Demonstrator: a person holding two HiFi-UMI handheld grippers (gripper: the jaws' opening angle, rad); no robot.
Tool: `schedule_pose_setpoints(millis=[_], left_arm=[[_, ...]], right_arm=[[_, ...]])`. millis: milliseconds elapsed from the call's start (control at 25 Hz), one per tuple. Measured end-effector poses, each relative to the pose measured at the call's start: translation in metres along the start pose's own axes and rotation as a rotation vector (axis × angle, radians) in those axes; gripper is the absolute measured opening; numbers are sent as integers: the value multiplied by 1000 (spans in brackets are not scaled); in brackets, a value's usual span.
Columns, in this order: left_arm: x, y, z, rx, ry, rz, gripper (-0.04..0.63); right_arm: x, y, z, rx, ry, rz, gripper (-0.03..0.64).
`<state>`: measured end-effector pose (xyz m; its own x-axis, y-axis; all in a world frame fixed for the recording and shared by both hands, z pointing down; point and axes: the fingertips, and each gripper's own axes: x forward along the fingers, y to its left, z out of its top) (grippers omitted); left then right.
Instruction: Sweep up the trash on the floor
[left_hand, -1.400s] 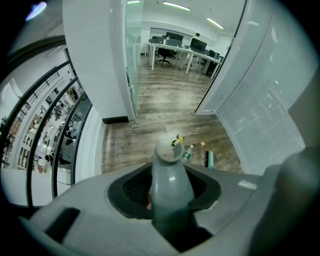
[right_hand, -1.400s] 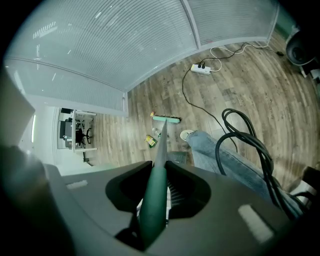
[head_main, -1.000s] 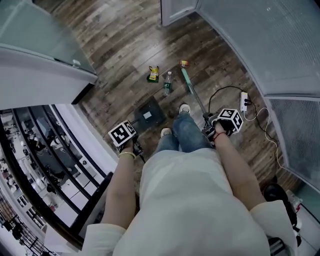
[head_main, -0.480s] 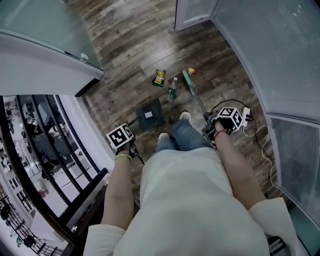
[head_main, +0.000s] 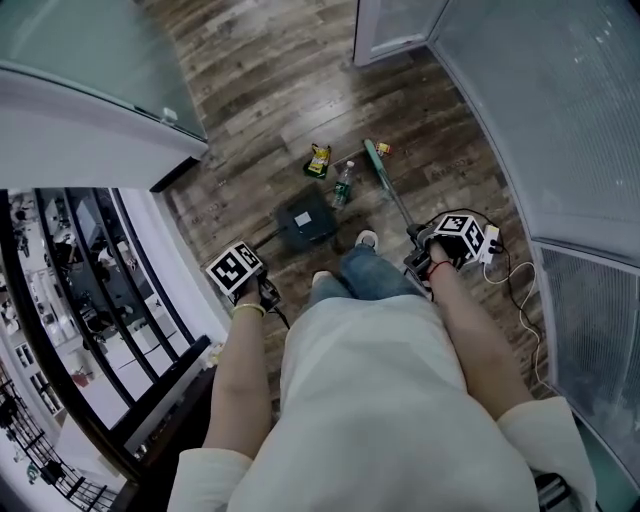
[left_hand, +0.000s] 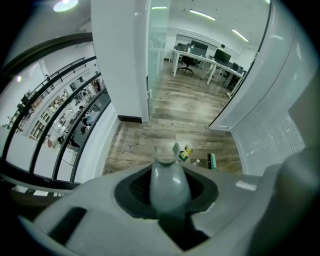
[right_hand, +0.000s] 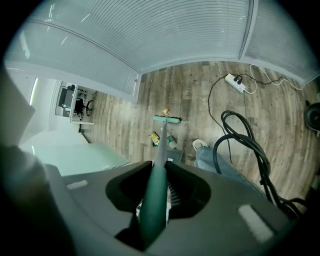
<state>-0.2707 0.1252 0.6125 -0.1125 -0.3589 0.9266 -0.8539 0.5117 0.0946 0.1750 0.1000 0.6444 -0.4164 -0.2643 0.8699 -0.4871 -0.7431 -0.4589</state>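
Floor (head_main: 260, 90): wood planks, glass walls (head_main: 560, 110) | trash: yellow packet (head_main: 318, 160), bottle (head_main: 342, 184), between dustpan (head_main: 305, 222) and broom head (head_main: 376, 163) | your left tongs (left_hand: 169, 187) clamp dustpan handle (left_hand: 169, 172) | your right tongs (right_hand: 155, 200) clamp broom handle (right_hand: 159, 165).

The scrap (head_main: 383, 149) beside the broom (head_main: 375, 162) is unidentifiably small.

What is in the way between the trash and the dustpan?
Nothing visible for the bottle and yellow wrapper: only bare floor separates them from the dustpan. The small wrapper lies on the far side of the broom head, which stands between it and the dustpan.
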Motion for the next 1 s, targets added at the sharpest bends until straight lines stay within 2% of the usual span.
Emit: schedule_pose_setpoints(millis=[440,840,1000], left_arm=[[8,-17,8,-59,-29,91,86],[21,-27,28,-60,-15,103,86],[24,-25,33,-66,-11,104,86]], right_arm=[[11,9,23,-124,23,-85,97],[28,4,20,-77,88,-118,97],[36,1,11,-128,126,-151,97]])
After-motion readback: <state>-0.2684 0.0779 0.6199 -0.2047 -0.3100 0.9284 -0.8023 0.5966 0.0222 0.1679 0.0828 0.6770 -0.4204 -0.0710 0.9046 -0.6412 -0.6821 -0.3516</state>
